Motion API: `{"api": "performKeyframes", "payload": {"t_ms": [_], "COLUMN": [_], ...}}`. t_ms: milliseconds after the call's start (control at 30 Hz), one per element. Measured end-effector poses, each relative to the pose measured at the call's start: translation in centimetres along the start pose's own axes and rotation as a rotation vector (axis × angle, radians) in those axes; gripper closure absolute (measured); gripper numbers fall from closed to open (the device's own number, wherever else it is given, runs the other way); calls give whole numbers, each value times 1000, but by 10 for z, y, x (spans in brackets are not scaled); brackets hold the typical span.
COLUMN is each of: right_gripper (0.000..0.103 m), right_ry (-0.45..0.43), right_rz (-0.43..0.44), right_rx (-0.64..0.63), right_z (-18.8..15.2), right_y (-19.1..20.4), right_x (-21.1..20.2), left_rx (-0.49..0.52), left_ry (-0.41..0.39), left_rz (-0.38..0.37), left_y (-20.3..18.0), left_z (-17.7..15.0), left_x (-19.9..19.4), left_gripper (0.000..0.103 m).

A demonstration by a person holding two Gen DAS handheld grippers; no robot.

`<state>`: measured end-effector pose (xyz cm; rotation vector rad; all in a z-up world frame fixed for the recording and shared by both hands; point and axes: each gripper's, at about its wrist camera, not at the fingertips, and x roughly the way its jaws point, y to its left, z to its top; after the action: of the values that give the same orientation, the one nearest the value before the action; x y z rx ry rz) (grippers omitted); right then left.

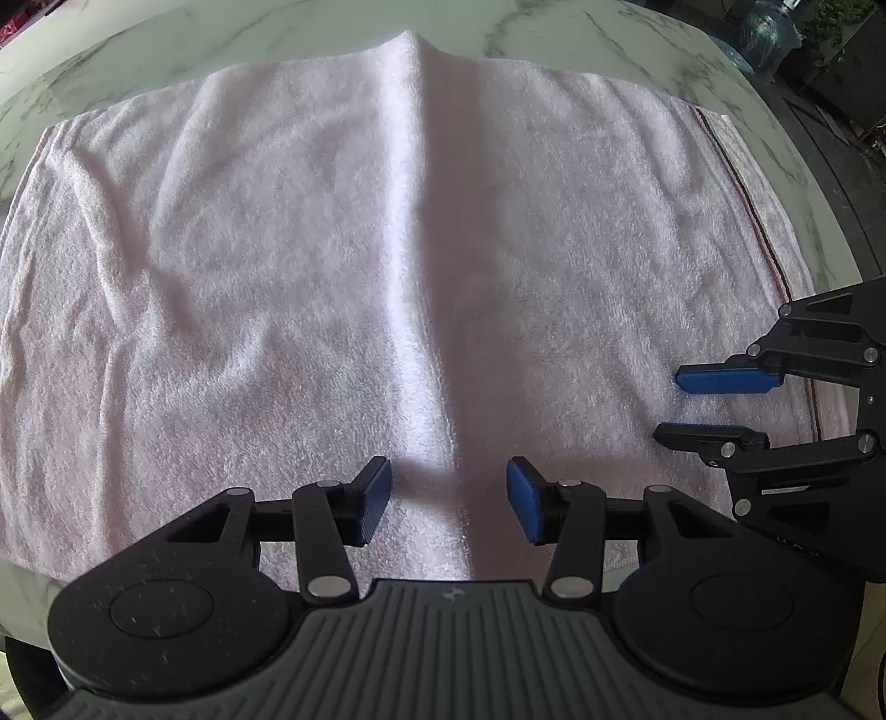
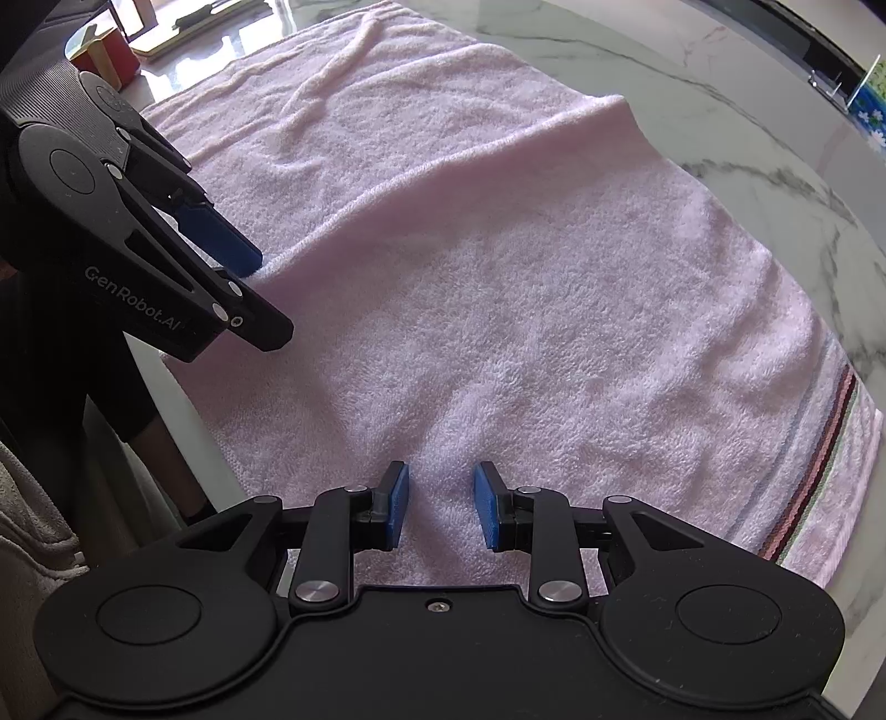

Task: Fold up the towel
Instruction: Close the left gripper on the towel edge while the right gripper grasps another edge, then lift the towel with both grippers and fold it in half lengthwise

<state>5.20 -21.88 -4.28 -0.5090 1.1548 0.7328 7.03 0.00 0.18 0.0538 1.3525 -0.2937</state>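
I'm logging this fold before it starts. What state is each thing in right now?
Pale pink terry towel: spread out on the marble table, one raised ridge down its middle, not folded.
Left gripper: open, over the towel's near edge, holding nothing.
Right gripper: open, over the towel near its striped end, holding nothing.

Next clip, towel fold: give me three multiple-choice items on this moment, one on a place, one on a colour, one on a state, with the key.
1. The striped band of the towel lies:
A. at its right end
B. across its middle
C. at its left end

2. The finger pads of both grippers are:
A. red
B. blue
C. white

3. The left gripper and right gripper are:
A. both shut on cloth
B. both open above the towel
C. one open, one shut

Key: 1 A, the stripes run along the right end in the right wrist view. 2 B, the pads show blue in both views. 3 B, each pair of fingers stands apart with towel visible between.
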Motion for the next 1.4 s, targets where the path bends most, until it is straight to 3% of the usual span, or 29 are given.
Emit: {"api": "performKeyframes", "payload": {"t_ms": [200,367,667,967,1067,1400], "right_gripper": [76,76,76,76,76,76], "right_ry": [-2,-3,20,95,101,120], "right_rz": [10,12,17,-18,-49,-156], "right_rx": [-8,-8,-71,-376,-533,-1236], "right_z": [3,4,16,53,67,117], "right_y": [3,5,5,-6,-13,-19], "right_x": [1,2,0,-7,-6,2], "left_rx": [9,38,13,25,36,80], "left_ry": [-7,-11,-15,-28,-30,-55], "left_rz": [11,12,-23,22,26,20], "left_y": [0,-2,10,7,7,1], "left_z": [-3,-6,-21,-36,-39,-42], "left_x": [-1,-3,-7,-18,-20,-23], "left_gripper": [73,95,99,99,99,99]}}
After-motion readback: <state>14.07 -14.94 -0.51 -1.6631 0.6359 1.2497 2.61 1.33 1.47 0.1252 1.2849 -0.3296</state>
